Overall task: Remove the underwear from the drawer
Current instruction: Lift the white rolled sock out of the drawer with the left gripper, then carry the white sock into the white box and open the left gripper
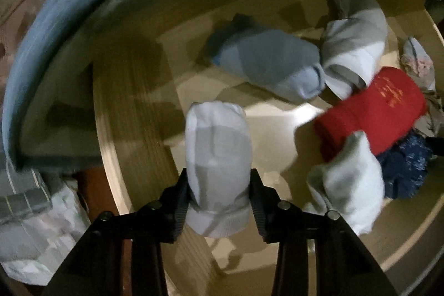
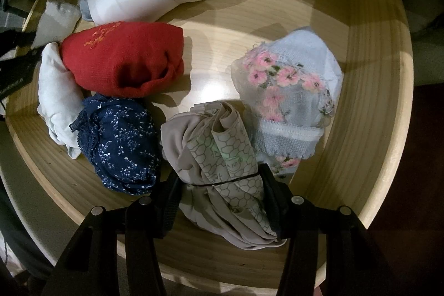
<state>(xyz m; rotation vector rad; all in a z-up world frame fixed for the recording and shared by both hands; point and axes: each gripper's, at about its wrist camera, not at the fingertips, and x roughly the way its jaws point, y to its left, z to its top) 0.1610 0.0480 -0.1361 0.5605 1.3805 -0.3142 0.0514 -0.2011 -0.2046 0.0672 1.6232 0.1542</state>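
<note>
Dim room, dark at the edges. Pale wooden drawer (image 2: 369, 90) lit from above, glare on its floor. Blue-grey padded edge (image 1: 55, 18) beside it; reddish-brown floor (image 2: 421, 157).

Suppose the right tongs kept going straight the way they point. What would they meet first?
The right tongs already clamp the beige rolled bundle. Pushed further, the bundle would probably press onto the wooden drawer floor just beyond it, though depth is unclear.

dim, warm light | central glare | left view blurred | fisheye-bent edges

Black tongs (image 1: 219, 201), silver screws
</note>
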